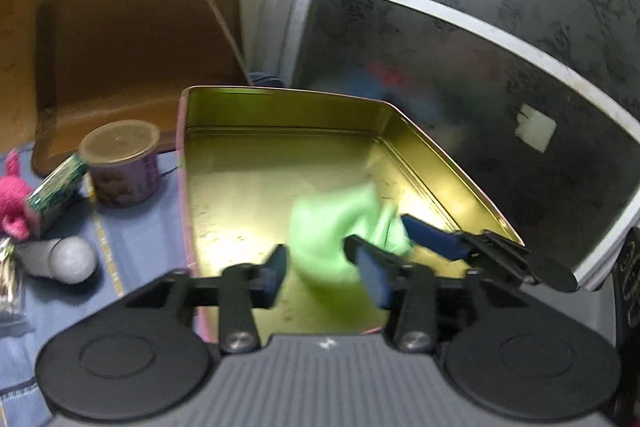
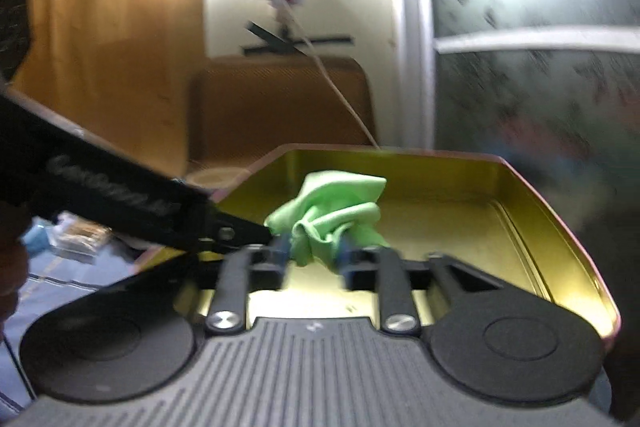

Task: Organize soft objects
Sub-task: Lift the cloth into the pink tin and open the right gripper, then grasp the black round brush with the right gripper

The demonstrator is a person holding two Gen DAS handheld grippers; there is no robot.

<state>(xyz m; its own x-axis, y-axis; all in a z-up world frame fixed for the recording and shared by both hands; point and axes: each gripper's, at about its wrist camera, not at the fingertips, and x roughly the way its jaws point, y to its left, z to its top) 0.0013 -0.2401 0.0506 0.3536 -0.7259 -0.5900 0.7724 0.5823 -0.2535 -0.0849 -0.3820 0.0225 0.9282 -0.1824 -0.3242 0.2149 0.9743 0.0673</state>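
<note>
A crumpled green cloth [image 1: 340,227] hangs over the open gold tin tray [image 1: 280,107]. In the left wrist view my left gripper [image 1: 326,275] is open, its blue pads on either side of the cloth's lower part, and the right gripper's fingers [image 1: 432,237] come in from the right and pinch the cloth. In the right wrist view my right gripper [image 2: 314,253] is shut on the green cloth [image 2: 332,207] above the tray [image 2: 580,239]. The left gripper's black body [image 2: 120,195] crosses from the left.
On the blue tablecloth [image 1: 136,227] left of the tray stand a purple can [image 1: 124,163], a green packet [image 1: 56,191], a pink plush toy [image 1: 12,199] and a grey bulb-like object [image 1: 72,259]. A brown chair [image 1: 136,47] stands behind. A dark glass door [image 1: 480,67] is on the right.
</note>
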